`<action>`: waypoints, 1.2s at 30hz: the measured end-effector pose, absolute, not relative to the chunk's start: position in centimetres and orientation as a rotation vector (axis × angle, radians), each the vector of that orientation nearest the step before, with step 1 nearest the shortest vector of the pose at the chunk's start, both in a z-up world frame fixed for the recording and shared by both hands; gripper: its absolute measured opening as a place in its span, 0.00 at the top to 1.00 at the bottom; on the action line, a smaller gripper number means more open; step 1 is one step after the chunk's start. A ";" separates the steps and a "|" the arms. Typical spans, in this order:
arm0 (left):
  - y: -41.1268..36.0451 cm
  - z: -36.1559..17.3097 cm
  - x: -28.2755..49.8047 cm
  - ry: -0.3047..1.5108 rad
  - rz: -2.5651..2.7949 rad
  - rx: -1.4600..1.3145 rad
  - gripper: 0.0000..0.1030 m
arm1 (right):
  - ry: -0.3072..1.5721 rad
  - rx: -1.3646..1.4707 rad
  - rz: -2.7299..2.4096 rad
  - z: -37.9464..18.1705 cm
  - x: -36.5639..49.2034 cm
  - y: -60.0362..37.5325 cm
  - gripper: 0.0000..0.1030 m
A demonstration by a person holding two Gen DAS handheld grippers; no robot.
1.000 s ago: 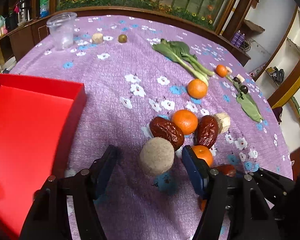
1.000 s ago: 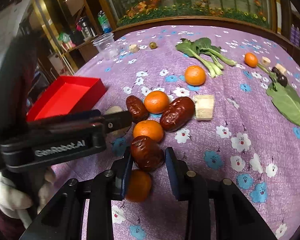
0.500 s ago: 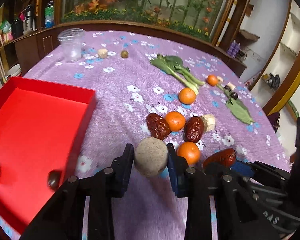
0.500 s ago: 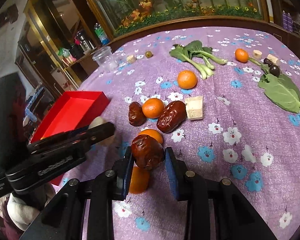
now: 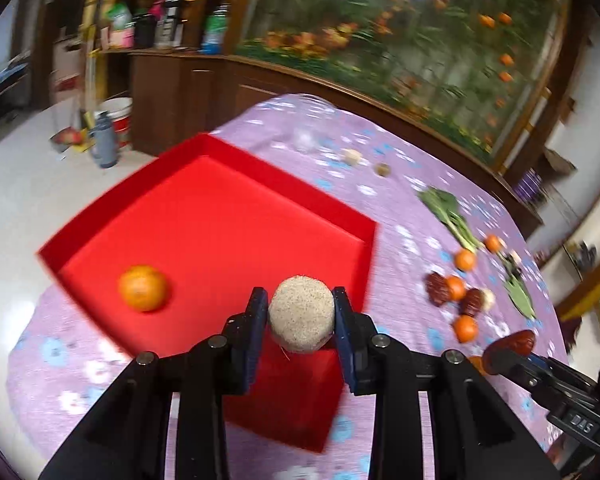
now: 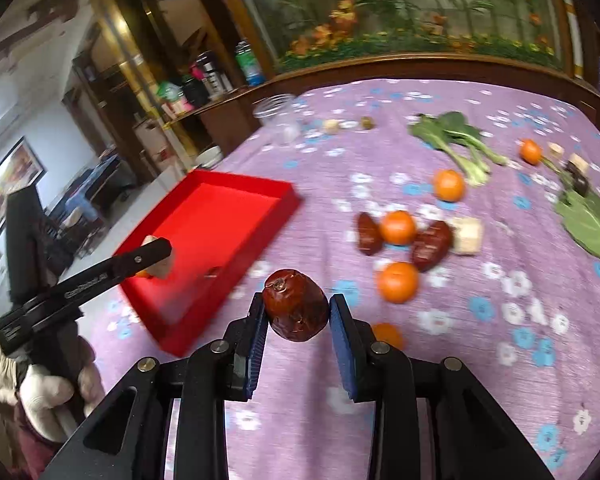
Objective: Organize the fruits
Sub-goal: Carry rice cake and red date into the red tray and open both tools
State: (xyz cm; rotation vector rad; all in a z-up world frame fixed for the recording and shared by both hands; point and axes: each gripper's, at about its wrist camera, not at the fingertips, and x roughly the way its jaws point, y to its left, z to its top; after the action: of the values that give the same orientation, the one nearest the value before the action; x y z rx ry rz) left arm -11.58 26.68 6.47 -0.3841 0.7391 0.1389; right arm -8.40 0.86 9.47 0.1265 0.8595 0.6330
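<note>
My left gripper [image 5: 301, 312] is shut on a round tan, speckled fruit [image 5: 302, 314], held in the air over the near corner of the red tray [image 5: 220, 216]. One orange [image 5: 143, 288] lies inside the tray. My right gripper [image 6: 296, 312] is shut on a wrinkled dark red date [image 6: 296, 305], lifted above the purple flowered cloth [image 6: 480, 380] just right of the tray [image 6: 204, 232]. The left gripper [image 6: 156, 254] also shows in the right wrist view, over the tray. Several oranges [image 6: 398, 282] and two dates [image 6: 432, 246] lie in a cluster on the cloth.
Leafy greens [image 6: 452, 136], a big green leaf [image 6: 588, 224], a pale cube [image 6: 466, 234], small dark fruits [image 6: 578, 182] and a clear plastic cup [image 6: 278, 114] lie further back on the table. A gloved hand [image 6: 40, 392] holds the left gripper. A wooden cabinet stands behind the table.
My left gripper closed on the tan fruit, lifted it and swung left over the red tray. My right gripper rose with the date held between its pads.
</note>
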 end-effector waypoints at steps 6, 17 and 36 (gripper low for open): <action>29.0 5.2 -12.1 0.751 0.175 -0.412 0.69 | 0.902 0.101 0.726 9.5 -8.1 6.2 0.67; 32.3 4.0 -12.2 0.750 0.170 -0.484 0.70 | 1.008 -0.008 0.788 7.0 -5.9 15.8 0.66; 33.0 5.4 -14.0 0.682 0.166 -0.543 0.49 | 0.967 0.002 0.747 7.3 -5.0 16.2 0.47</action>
State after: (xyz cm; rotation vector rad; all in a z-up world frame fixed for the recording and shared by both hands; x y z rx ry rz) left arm -14.03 32.98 5.42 -0.5430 0.6825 0.1656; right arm -5.00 16.20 7.35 0.0017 0.9674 0.7470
